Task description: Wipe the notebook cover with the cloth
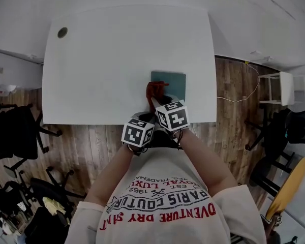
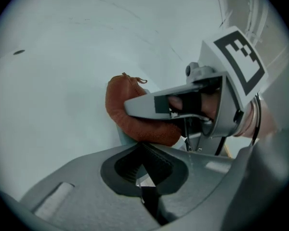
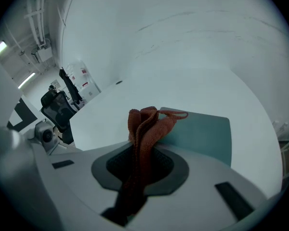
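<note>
A teal notebook lies flat near the front edge of the white table. My right gripper is shut on a red-brown cloth, whose bunched end rests on the notebook's near left part. In the right gripper view the cloth stands up out of the jaws of the right gripper, in front of the notebook. My left gripper sits just left of it at the table edge. Its jaws are closed on a pale corner that looks like the notebook's. From the left gripper view the cloth shows under the right gripper.
A dark round hole sits in the table's far left corner. Black office chairs stand on the wood floor at the left. A white stand and a thin cable are at the right.
</note>
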Tool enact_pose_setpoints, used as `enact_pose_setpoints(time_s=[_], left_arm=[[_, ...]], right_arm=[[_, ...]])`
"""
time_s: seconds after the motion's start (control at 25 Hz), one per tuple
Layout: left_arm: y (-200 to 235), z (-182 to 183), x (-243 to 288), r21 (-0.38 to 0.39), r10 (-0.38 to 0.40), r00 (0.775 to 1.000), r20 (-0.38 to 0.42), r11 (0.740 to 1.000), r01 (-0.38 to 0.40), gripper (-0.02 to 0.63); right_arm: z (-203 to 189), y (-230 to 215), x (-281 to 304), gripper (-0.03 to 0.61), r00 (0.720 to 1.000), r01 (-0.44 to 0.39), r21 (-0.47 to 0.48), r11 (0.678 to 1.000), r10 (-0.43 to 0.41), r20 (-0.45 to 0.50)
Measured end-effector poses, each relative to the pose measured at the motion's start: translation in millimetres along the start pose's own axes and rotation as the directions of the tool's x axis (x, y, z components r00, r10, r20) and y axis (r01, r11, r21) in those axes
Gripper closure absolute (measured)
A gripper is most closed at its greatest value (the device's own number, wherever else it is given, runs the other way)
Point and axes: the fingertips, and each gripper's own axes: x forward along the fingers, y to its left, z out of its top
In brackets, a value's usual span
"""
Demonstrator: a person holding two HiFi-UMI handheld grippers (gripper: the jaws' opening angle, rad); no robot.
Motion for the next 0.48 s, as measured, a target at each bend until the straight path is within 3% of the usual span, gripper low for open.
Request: enact_pose_setpoints(time_s=[0.48], left_arm=[[-1, 0, 0, 0.005, 0.004, 1.000, -0.022, 1.000, -0.004, 0.604]], right_arm=[[-10, -29, -18, 0.508, 0.999, 0.048, -0.010, 0.999, -0.048, -0.018]])
